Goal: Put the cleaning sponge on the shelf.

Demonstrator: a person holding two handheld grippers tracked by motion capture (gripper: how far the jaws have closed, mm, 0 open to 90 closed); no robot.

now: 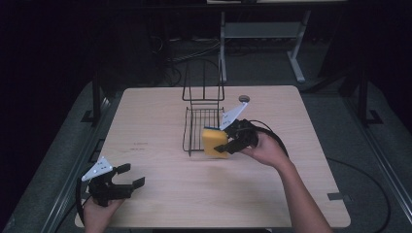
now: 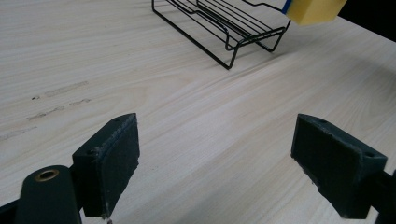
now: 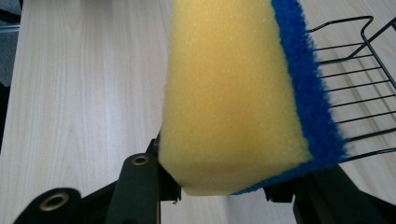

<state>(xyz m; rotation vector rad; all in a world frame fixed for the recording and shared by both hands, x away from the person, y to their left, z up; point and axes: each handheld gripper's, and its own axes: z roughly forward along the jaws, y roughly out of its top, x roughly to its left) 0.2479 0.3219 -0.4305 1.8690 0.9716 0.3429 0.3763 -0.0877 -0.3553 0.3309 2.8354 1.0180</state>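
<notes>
The left claw (image 1: 127, 175) rests low on the worktop (image 1: 160, 194), jaws spread wide with nothing between them. Ahead of it and to its right stands the wire rack (image 1: 197, 127). The right claw (image 1: 228, 145) clamps the sponge (image 1: 214, 141), holding it at the rack's near right edge.

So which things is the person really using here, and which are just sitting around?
In use:
- yellow foam sponge with a blue scrubby side, squeezed in the right gripper
- black wire rack, right beside the sponge

Just there:
- left gripper, fingers open, holding nothing
- small round grey disc near the table's far edge
</notes>
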